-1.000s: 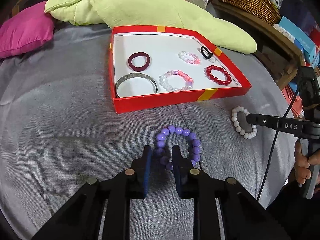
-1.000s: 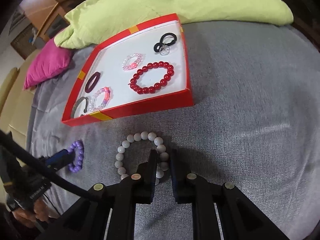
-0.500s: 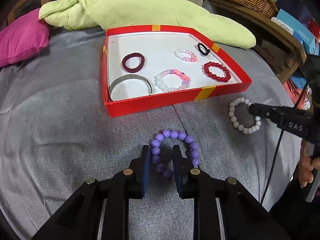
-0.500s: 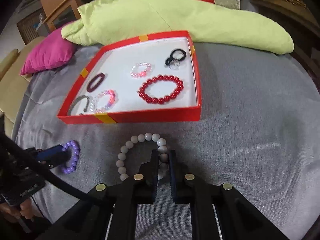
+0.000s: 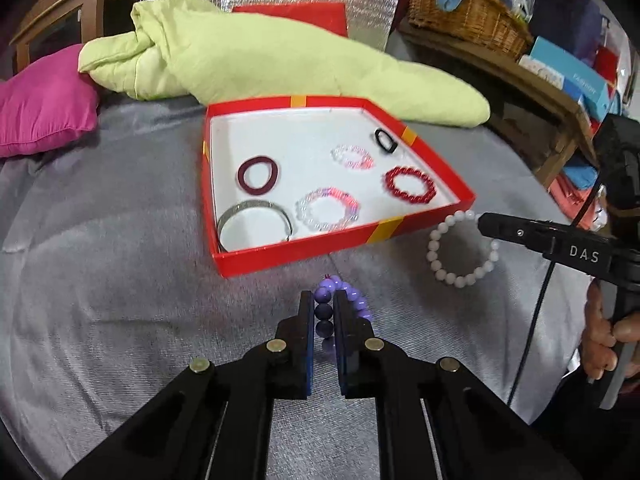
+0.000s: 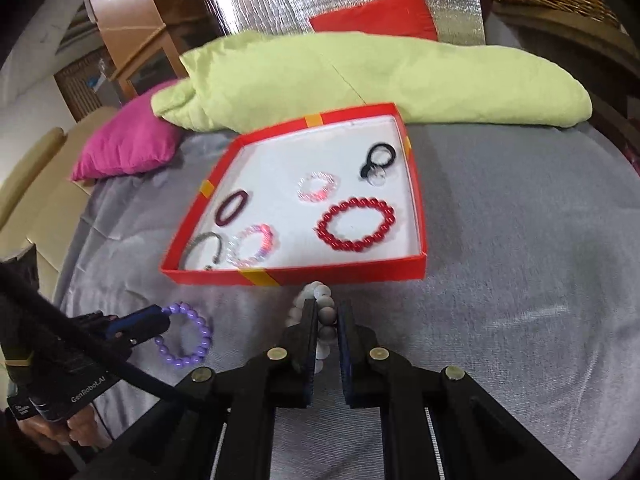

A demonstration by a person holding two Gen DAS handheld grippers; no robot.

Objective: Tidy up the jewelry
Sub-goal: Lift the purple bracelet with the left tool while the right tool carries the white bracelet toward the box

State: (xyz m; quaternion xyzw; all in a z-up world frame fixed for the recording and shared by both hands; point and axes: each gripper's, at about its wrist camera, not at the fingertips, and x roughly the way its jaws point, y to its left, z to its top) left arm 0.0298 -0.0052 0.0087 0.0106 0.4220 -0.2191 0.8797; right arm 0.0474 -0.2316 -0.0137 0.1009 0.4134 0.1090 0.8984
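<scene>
1. A grey bed (image 5: 120, 280) carries everything, with a green quilt (image 5: 280, 60) and a pink pillow (image 5: 44, 100) at its far edge.
2. A red box (image 5: 280, 256) lies open in the middle, holding a silver bangle (image 5: 254, 220), a maroon band (image 5: 258, 174), a red bracelet (image 5: 409, 184), two clear-pink bracelets and a black tie (image 5: 385, 141).
3. The left gripper (image 5: 324, 312) has just closed its jaws on the purple bracelet (image 5: 325, 300), just in front of the box.
4. The right gripper (image 6: 325, 320) pinches the white bracelet (image 6: 326, 314) in closed jaws, beside the box's near wall.
</scene>
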